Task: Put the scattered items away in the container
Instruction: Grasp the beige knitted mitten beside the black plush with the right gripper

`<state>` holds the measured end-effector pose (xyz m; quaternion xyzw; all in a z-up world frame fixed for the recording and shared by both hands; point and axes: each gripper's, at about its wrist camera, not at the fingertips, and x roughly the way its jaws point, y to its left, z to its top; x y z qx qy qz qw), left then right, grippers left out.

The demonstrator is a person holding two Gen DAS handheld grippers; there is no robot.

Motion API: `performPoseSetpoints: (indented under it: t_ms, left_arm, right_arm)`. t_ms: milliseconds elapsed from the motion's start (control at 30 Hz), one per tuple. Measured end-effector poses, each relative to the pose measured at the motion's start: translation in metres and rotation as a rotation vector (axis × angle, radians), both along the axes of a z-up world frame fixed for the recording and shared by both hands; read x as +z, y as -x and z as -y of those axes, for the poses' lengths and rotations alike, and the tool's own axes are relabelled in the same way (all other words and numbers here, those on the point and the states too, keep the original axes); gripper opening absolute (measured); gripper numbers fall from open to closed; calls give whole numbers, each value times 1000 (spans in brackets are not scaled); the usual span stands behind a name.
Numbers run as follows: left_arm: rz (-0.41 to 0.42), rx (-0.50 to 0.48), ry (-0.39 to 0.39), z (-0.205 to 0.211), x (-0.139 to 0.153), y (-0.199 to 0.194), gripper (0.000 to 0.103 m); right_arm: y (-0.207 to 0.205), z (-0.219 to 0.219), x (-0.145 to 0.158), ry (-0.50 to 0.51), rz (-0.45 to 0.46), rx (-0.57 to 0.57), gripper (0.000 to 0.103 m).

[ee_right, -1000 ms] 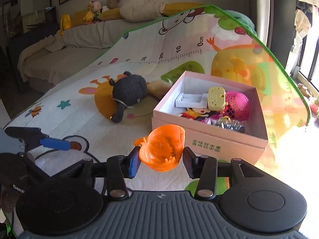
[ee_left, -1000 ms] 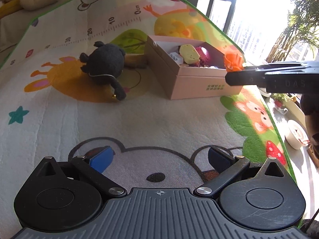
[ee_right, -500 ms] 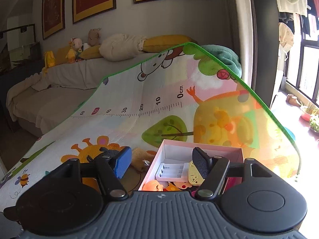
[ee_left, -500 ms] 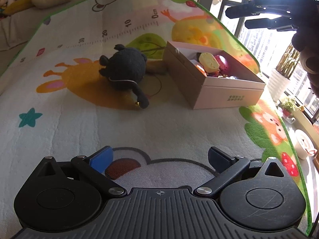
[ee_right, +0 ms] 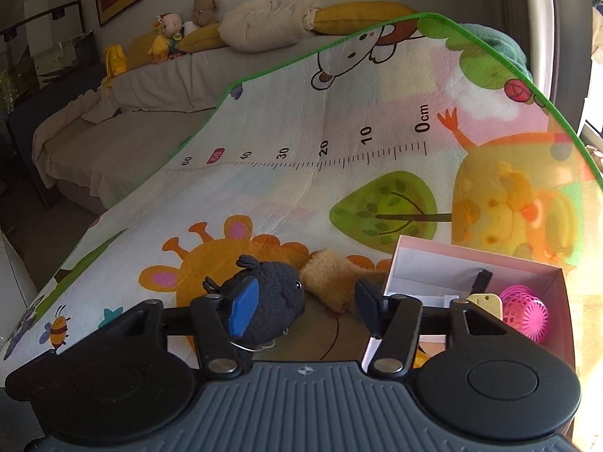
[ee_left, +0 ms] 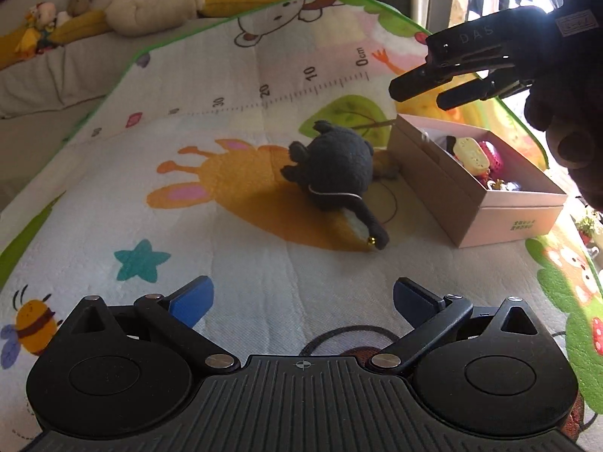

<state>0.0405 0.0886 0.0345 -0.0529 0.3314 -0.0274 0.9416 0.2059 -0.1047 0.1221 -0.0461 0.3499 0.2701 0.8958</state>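
A dark grey plush toy (ee_left: 335, 169) lies on the play mat just left of a pink cardboard box (ee_left: 508, 218); it also shows in the right wrist view (ee_right: 271, 301). A tan plush piece (ee_right: 331, 282) lies between it and the box (ee_right: 527, 263). The box holds a yellow toy (ee_left: 471, 150), a pink ball (ee_right: 524, 310) and other small items. My left gripper (ee_left: 301, 299) is open and empty, low over the mat, well short of the plush. My right gripper (ee_right: 301, 309) is open and empty, hovering above the plush and the box's left end (ee_left: 422, 94).
The colourful play mat (ee_left: 226, 226) with a printed ruler slopes up onto a grey sofa (ee_right: 132, 132) carrying cushions and stuffed toys (ee_right: 169, 34). Bright windows and plants lie to the right beyond the mat's green edge (ee_left: 588, 226).
The right gripper released the orange toy into the box, rose, then swung left to above the plush. The left gripper moved left and nearer to the plush.
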Motion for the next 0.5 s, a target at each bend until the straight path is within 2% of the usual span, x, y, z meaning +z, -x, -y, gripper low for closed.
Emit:
performPoseSetpoints:
  t_ms: [33, 100, 267, 333, 433, 500]
  left_arm:
    - [-1, 13, 17, -6, 1, 2, 103]
    - [1, 33, 39, -16, 3, 7, 103]
    - [-5, 36, 33, -23, 1, 18, 103]
    - [-14, 33, 26, -23, -2, 21, 103]
    - [-21, 26, 19, -22, -5, 24, 103]
    - [-16, 22, 15, -19, -5, 25, 103]
  right_arm:
    - [-3, -12, -6, 2, -5, 11, 85]
    - [-7, -39, -20, 43, -4, 40, 86]
    - [-9, -90, -63, 237, 76, 57, 86]
    - [-9, -94, -73, 244, 60, 57, 86]
    - [2, -96, -73, 241, 68, 81, 73]
    - [12, -92, -64, 169, 7, 137, 73]
